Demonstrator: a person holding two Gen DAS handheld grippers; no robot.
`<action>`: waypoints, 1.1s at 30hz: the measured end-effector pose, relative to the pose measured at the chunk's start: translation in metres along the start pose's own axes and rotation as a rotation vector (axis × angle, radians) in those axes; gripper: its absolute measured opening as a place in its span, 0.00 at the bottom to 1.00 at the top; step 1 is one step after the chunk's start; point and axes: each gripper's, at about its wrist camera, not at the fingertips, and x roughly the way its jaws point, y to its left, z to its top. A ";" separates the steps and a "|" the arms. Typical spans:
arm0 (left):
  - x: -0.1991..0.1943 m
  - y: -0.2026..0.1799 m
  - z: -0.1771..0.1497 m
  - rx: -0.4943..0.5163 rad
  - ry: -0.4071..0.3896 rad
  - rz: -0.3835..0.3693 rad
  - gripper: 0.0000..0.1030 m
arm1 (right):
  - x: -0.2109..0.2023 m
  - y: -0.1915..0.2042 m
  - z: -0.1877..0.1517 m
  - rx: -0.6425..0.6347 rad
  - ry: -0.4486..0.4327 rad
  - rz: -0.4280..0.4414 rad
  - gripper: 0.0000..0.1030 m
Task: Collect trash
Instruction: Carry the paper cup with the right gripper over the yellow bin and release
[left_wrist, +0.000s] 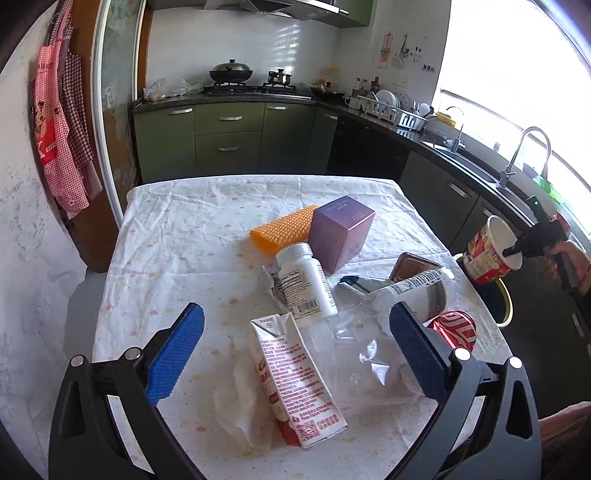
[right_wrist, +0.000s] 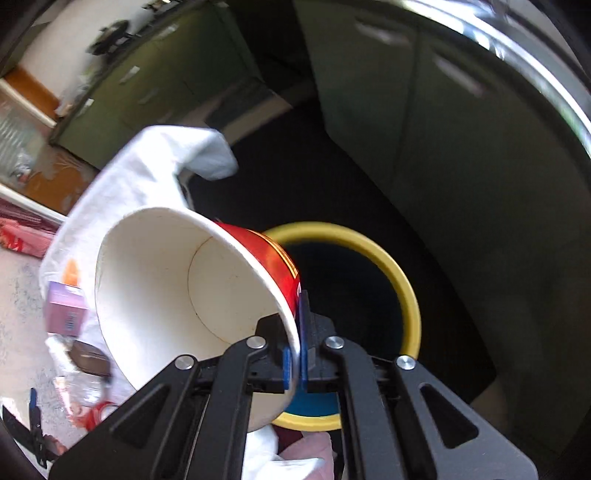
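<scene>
Right wrist: cup (right_wrist: 177, 291) rim between fingers (right_wrist: 303, 332)

A white cloth with faint pink spots covers the counter (left_wrist: 177, 236). On it lie an orange ridged roll (left_wrist: 282, 230), a purple box (left_wrist: 341, 230), a white pill bottle (left_wrist: 306, 280), a red-and-white carton (left_wrist: 295, 376), a crumpled tissue (left_wrist: 240, 402), clear plastic wrapping (left_wrist: 365, 354) and a red can (left_wrist: 456, 330).

The left wrist camera looks down across the cloth-covered table (left_wrist: 166, 229) toward the kitchen counter. The right wrist camera hangs close above the yellow-rimmed bin (right_wrist: 402, 288), pointing steeply down. Both catch the red paper cup (left_wrist: 487, 254) and the purple box (left_wrist: 340, 232).
</scene>
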 end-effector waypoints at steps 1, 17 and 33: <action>-0.001 -0.005 0.000 0.011 0.003 -0.008 0.96 | 0.011 -0.005 -0.001 0.010 0.014 0.001 0.04; 0.002 -0.056 0.001 0.130 0.045 -0.114 0.96 | 0.103 -0.019 0.006 0.005 0.092 -0.027 0.28; 0.019 -0.140 -0.027 0.548 0.302 -0.509 0.96 | 0.038 0.003 -0.036 -0.142 -0.020 0.127 0.45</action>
